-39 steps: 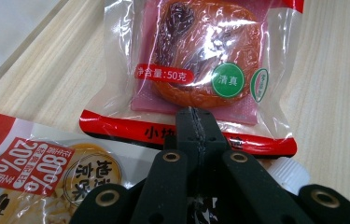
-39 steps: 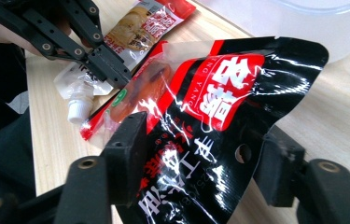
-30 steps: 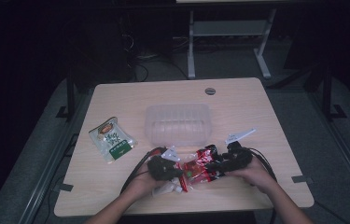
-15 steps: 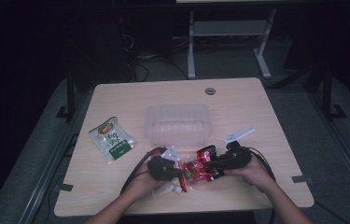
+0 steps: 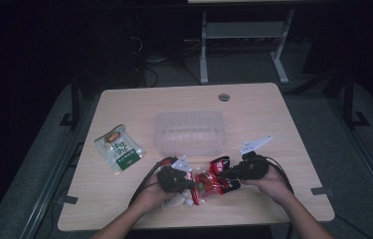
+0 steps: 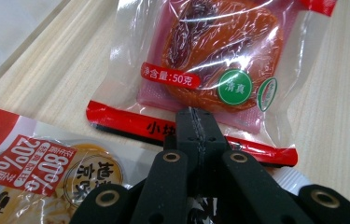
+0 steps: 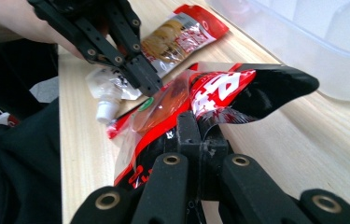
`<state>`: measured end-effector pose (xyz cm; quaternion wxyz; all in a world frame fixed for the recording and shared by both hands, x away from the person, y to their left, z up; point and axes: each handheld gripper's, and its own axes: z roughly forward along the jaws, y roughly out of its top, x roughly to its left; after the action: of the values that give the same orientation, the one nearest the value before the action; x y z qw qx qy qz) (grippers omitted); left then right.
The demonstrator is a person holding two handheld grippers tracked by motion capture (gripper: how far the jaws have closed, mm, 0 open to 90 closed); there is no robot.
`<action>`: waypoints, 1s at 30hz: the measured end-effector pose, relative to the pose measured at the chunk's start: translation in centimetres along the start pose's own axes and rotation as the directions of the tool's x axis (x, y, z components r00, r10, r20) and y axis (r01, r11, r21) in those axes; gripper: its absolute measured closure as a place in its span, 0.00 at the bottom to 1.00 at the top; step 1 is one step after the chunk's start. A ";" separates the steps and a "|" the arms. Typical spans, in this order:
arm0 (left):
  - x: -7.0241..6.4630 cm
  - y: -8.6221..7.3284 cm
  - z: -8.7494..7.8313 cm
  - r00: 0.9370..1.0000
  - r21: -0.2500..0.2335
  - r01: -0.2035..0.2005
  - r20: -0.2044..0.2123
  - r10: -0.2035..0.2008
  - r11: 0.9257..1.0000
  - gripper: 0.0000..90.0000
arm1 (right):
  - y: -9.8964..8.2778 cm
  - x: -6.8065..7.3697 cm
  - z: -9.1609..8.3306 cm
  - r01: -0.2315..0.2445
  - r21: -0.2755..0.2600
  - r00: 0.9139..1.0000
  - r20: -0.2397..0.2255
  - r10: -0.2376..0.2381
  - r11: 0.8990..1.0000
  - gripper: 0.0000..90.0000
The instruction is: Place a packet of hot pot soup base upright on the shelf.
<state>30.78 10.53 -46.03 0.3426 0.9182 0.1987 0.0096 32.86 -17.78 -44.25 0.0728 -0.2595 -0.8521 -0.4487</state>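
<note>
Two grippers on one red snack packet [image 5: 209, 181], lying just in front of the clear plastic tub [image 5: 190, 132]: left gripper [image 6: 195, 122] clamped on its sealed red edge, right gripper [image 7: 199, 126] just closed on its opposite end. Green-labelled pouch [image 5: 118, 148] left of tub; white spouted pouch [image 7: 108, 91] beside packet.

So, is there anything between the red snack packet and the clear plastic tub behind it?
Nothing visible: only bare table separates the red snack packet, pinched by both grippers, from the clear plastic tub.
</note>
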 end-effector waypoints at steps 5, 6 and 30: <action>0.1 0.1 -0.3 1.000 -0.023 0.004 0.003 -0.004 1.000 1.00 | 0.4 0.5 -0.7 0.024 -0.037 0.999 -0.029 -0.025 0.999 1.00; 0.1 0.2 -0.5 1.000 -0.035 0.010 0.003 -0.010 0.999 1.00 | 0.4 0.5 -0.9 0.029 -0.049 0.999 -0.039 -0.031 0.998 1.00; -0.3 -1.5 -5.3 0.999 -0.104 0.025 0.031 -0.022 0.994 0.60 | 1.9 2.1 -3.4 0.090 -0.166 0.992 -0.067 -0.103 0.982 1.00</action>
<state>29.15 14.80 -42.87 0.3934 0.8966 0.2035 0.0022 31.72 -18.83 -40.11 0.0614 -0.2060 -0.8208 -0.5292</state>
